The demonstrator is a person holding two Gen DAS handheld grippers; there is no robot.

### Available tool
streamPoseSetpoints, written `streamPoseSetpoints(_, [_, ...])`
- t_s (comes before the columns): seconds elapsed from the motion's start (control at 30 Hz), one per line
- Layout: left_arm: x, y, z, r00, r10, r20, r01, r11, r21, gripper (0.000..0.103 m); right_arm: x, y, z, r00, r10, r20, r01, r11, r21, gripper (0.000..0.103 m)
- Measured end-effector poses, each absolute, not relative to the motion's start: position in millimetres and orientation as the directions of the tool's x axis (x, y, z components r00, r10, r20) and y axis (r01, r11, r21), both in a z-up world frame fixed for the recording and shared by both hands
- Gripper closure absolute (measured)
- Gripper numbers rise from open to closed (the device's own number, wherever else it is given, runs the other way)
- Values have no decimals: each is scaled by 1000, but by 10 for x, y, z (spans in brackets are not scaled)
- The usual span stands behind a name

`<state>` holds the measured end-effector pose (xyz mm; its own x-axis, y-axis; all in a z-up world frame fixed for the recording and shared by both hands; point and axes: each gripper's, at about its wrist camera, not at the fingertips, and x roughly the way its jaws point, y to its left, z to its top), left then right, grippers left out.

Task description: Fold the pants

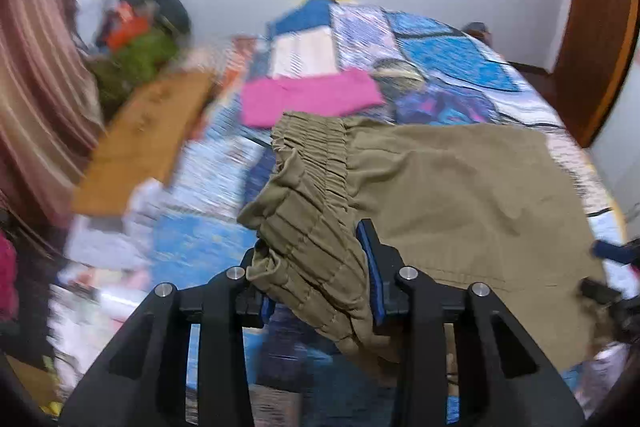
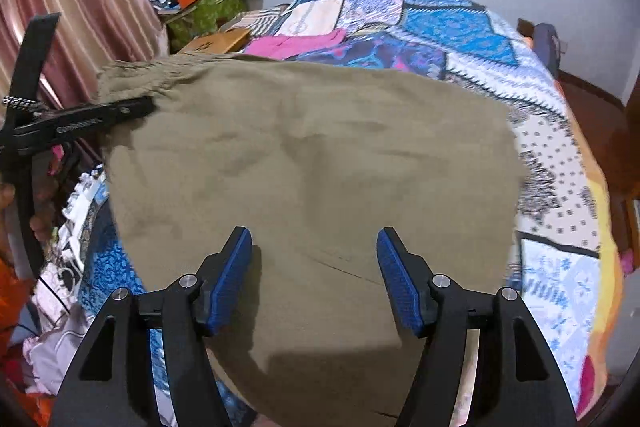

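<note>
Over on the left, the left gripper [image 1: 316,291] has the elastic waistband [image 1: 308,179] of the khaki pants [image 1: 460,195] bunched between its jaws, which are pinching the gathered cloth at the near corner. That corner is lifted while the rest of the pants lies spread on the patchwork quilt [image 1: 448,47] of the bed. The left wrist view is smeared on its left side, so the hand looks to be on the move. Further left sit a wooden board [image 1: 144,143] and a cluttered heap by the striped curtain [image 1: 36,75]; that side is crowded.

For a clean fold, my read is that the waistband should travel flat and level across toward the leg end, with the top edge kept taut so the elastic doesn't roll under.

Moving right, a pink garment [image 1: 312,99] lies just beyond the waistband, near enough to snag if the cloth drifts up the bed.

Now the right gripper [image 2: 314,275]: its jaws stand spread wide, holding nothing, hovering over the middle of the khaki panel. It looks ready to pin the cloth or take the matching edge; which one, I can't say.

To the right, the pants' edge ends well short of the bed's side, and open quilt runs out to the orange border [image 2: 612,259]. That's the free room to work in.
</note>
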<state>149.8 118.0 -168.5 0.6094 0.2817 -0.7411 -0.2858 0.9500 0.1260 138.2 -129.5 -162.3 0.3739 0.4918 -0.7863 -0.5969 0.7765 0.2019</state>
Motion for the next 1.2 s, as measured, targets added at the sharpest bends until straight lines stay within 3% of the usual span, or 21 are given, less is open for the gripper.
streamPoseSetpoints(0.17, [1371,1308,-1444,640,369,-674,-334,923,189,68,1359,-1488,-1654,398,454,-798,-567,805,175,42])
streamPoseSetpoints(0.57, [1436,440,-957,785,210,-583,-114,974,197,70,1308,-1629,-1804,382,454,-805,-543,815,202,41])
streamPoseSetpoints(0.83, [1646,-234,-1048,762,-33,-647,121,988,92,72,1280,-1638,-1787,391,449,-803,-545,816,192,41])
streamPoseSetpoints(1.07, [1808,-510,-1412,624,-221,-749,239,967,-86,72,1265,-1691,-1793,391,455,-800,-540,818,200,41])
streamPoseSetpoints(1.2, [1793,-564,-1659,557,-262,-788,256,957,-138,72,1237,-1737,-1793,394,456,-798,-544,815,197,40])
